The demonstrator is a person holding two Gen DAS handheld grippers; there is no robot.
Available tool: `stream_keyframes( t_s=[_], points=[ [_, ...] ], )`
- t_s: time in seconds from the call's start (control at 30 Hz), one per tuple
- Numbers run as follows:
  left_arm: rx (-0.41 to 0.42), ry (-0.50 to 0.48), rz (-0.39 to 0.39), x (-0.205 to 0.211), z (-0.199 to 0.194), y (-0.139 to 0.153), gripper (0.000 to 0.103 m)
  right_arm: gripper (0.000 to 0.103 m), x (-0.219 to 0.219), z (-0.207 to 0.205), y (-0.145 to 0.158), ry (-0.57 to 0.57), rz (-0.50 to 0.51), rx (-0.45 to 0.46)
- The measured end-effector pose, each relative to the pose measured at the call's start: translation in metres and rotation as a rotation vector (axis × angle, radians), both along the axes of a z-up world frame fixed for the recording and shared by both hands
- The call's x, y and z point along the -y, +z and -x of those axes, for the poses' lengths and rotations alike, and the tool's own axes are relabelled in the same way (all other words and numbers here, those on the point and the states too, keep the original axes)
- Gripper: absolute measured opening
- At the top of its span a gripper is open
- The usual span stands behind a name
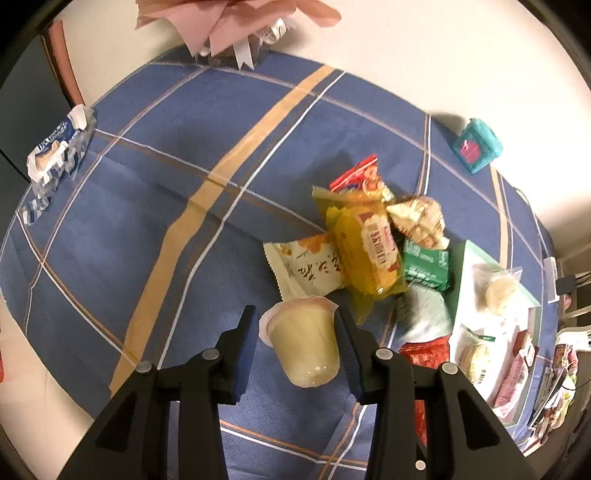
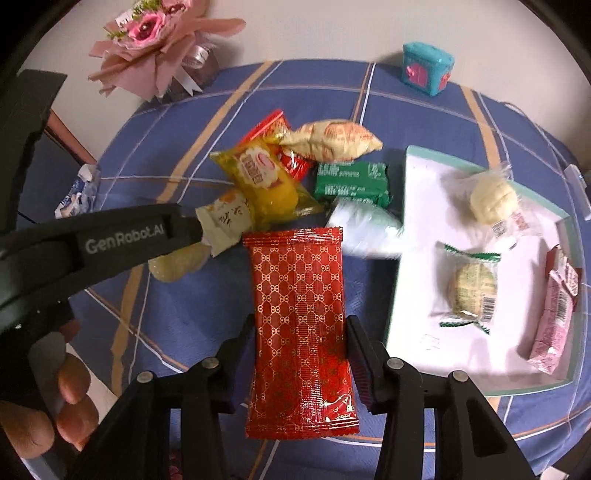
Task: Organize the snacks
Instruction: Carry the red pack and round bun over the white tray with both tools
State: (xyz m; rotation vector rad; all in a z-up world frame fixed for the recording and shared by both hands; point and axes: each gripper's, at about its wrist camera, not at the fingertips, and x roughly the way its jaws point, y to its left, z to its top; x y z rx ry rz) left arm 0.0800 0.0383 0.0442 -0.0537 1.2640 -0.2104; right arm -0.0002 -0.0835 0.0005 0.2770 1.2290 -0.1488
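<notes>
Holding the long red packet in the right tongs, one finger pressed on each long side, up above the blue table cloth and just beside the white tray. Might slip out, being thin and shiny and held only by its edges. Might also fold or crush inside if squeezed too hard. Better to swing it slowly over the tray's green rim and not bump it. Already in the tray: a pale bun, a round cake in a green wrapper and a pink packet, so aim for the bare white part near the front. On the other side, left tongs set around a little jelly cup, with one finger touching it and a tiny gap at the other; cannot tell if truly gripped. Could roll away or drop, being round and smooth and tipped over. Could also knock the cream packet and the yellow packet just behind it. More to sort in that pile: a green packet and a soft white bag, blurry, right up against the tray's edge and in the way. Far off, near the wall, a teal box and pink flowers, out of the way.
</notes>
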Motion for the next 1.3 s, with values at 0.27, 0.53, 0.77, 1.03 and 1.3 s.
stream_keyframes(
  t_s=[0.27, 0.53, 0.77, 1.03, 1.3],
  points=[
    [0.034, 0.0, 0.017, 0.01, 0.006, 0.004, 0.043, 0.049, 0.011, 0.018, 0.022, -0.044, -0.001, 0.029],
    [0.041, -0.042, 0.014, 0.028, 0.006, -0.014, 0.043, 0.049, 0.054, 0.028, 0.02, -0.171, 0.0, 0.025],
    [0.052, -0.152, 0.014, 0.07, 0.027, -0.011, 0.043, 0.049, 0.132, 0.062, 0.023, -0.384, 0.038, 0.01],
    [0.037, -0.331, 0.024, 0.144, 0.057, -0.015, 0.044, 0.049, 0.185, 0.099, 0.031, -0.524, 0.024, 0.026],
    [0.02, -0.396, -0.001, 0.188, 0.063, -0.029, 0.044, 0.049, 0.205, 0.111, 0.028, -0.554, 0.032, 0.035]
  ],
)
